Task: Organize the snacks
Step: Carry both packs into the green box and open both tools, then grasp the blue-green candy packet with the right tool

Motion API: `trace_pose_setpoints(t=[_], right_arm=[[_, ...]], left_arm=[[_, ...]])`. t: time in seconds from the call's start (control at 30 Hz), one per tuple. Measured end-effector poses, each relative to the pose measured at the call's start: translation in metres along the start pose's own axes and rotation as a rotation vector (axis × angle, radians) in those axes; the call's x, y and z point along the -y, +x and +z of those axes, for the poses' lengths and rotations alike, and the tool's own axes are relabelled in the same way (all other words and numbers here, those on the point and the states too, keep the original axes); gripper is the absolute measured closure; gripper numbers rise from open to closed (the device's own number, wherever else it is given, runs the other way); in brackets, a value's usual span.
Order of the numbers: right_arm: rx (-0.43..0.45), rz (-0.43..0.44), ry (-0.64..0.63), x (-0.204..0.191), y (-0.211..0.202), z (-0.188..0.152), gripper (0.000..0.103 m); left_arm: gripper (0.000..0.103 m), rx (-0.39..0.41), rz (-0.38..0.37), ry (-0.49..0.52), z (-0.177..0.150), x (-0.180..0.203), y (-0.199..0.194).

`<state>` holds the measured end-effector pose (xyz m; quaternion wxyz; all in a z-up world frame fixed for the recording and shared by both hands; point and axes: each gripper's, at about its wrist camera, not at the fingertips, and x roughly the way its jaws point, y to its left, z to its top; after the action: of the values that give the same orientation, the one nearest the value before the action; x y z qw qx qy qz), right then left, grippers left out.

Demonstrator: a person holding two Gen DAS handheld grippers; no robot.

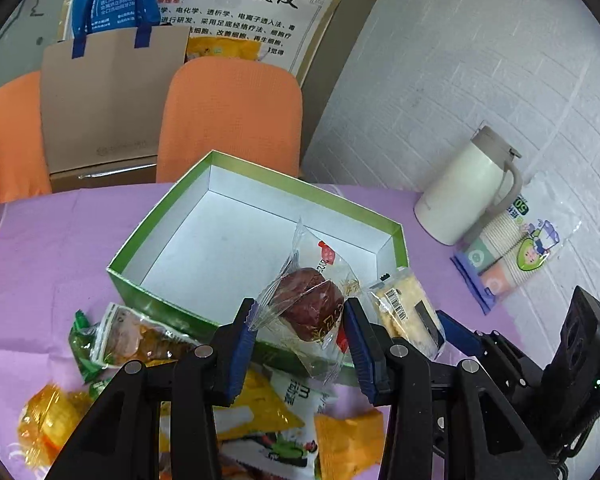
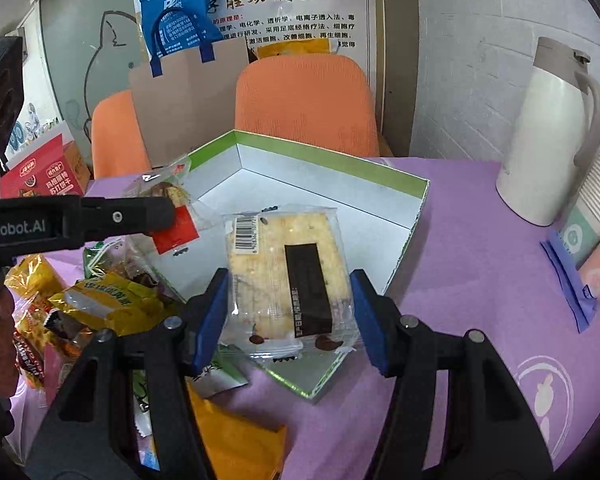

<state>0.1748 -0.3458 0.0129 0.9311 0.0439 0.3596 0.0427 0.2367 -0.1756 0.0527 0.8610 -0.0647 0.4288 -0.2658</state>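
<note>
Left tongs point(image 1: 300, 336): clamped on clear-wrapped dark red-brown cake point(image 1: 310, 306); soft, crushable, film slippery. Right tongs point(image 2: 288, 308): clamped across clear-wrapped pale flat pastry slab point(image 2: 288, 276); light, brittle, best held by its long edges. Both above green-rimmed white-lined open cardboard box point(image 1: 160, 216) on table.

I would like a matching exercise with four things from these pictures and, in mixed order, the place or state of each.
Things:
1. brown cake packet
2. cracker packet
3. green box
4. white jug

Places or states:
A. standing by the wall
B. held in the right gripper
C. open, nothing inside
D. held in the left gripper

Pairs: 1-D, 2-B, 3-C, 4-A
</note>
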Motion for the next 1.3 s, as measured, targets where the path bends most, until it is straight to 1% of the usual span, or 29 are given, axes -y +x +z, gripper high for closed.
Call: trace_pose_setpoints(t=[0.17,0.23,0.27,0.3,0.33,0.37,0.4,0.43,0.5,0.53,0.63,0.73,0.83,0.87,0.97,1.03,1.13,1.2,1.3], right_arm=[[-0.024,0.005,-0.035,-0.003,0.021,0.000,0.042],[-0.029,0.000,-0.061,-0.005,0.026,-0.001,0.031],[-0.017,-0.002,-0.073,-0.005,0.025,-0.001,0.015],[0.002,0.006,-0.084,-0.005,0.022,-0.003,0.007],[0.012,0.003,-0.097,-0.006,0.019,-0.004,0.003],[0.024,-0.010,-0.115,-0.007,0.015,-0.006,0.001],[0.033,-0.020,-0.130,-0.009,0.011,-0.008,0.001],[0.037,-0.027,-0.142,-0.010,0.008,-0.009,0.001],[0.042,-0.033,-0.155,-0.011,-0.001,-0.012,0.001],[0.047,-0.030,-0.158,-0.012,-0.007,-0.012,0.001],[0.075,-0.023,-0.152,-0.015,-0.030,-0.012,0.001],[0.123,-0.004,-0.117,-0.017,-0.061,-0.010,0.001],[0.177,0.008,-0.084,-0.020,-0.095,-0.011,0.001],[0.197,0.014,-0.075,-0.022,-0.107,-0.012,0.001],[0.227,0.025,-0.045,-0.028,-0.134,-0.023,0.001],[0.229,0.029,-0.021,-0.032,-0.147,-0.032,0.001],[0.207,0.042,0.005,-0.037,-0.156,-0.051,0.001],[0.191,0.048,0.015,-0.039,-0.157,-0.065,0.001],[0.138,0.058,0.036,-0.043,-0.149,-0.087,0.001]], left_arm=[[0.059,-0.056,0.023,-0.019,0.005,-0.008,0.039],[0.058,-0.067,0.023,-0.025,0.006,-0.011,0.049],[0.056,-0.067,0.014,-0.027,0.005,-0.013,0.052],[0.052,-0.054,-0.001,-0.029,0.004,-0.015,0.053],[0.034,-0.043,-0.019,-0.032,0.004,-0.016,0.053],[0.012,-0.038,-0.014,-0.036,0.003,-0.018,0.052],[0.007,-0.029,0.008,-0.034,0.001,-0.018,0.050],[0.005,-0.013,0.028,-0.026,0.001,-0.017,0.047],[0.005,0.006,0.067,-0.002,0.000,-0.016,0.041],[0.005,0.011,0.074,0.003,0.000,-0.015,0.038],[0.005,0.043,0.059,0.011,-0.002,-0.013,0.022],[0.005,0.093,0.048,0.035,-0.006,-0.005,-0.005],[0.003,0.159,0.033,0.074,-0.012,0.005,-0.041],[0.000,0.185,0.032,0.085,-0.016,0.008,-0.056],[0.000,0.240,0.032,0.103,-0.028,0.011,-0.092],[0.000,0.270,0.060,0.118,-0.040,0.012,-0.114],[0.000,0.305,0.079,0.104,-0.060,0.010,-0.138],[0.000,0.290,0.094,0.084,-0.076,0.002,-0.149],[0.000,0.250,0.106,0.050,-0.102,-0.011,-0.155]])
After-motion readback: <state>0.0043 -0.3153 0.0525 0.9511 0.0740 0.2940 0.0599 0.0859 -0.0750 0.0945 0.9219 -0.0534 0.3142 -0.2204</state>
